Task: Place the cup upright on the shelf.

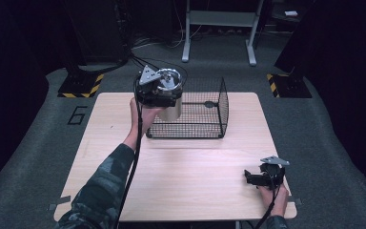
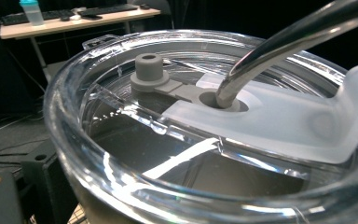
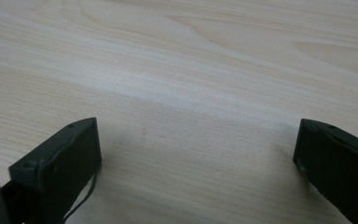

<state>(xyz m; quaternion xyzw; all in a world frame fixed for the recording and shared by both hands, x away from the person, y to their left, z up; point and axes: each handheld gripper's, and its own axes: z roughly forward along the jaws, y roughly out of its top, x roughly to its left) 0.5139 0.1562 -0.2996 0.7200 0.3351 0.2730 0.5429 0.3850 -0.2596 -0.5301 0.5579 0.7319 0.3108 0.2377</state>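
L claw [image 1: 164, 98] grips lidded tumbler [image 1: 170, 90] over wire basket [image 1: 205, 112]; R claw [image 1: 257, 179] wide on table [image 1: 195, 167].

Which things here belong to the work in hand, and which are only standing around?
Belonging to the work:
- tumbler with clear lid and metal straw
- left claw, holding the tumbler
- wire basket

Standing around:
- right claw, open, jaws apart over the bare table
- desk in the background
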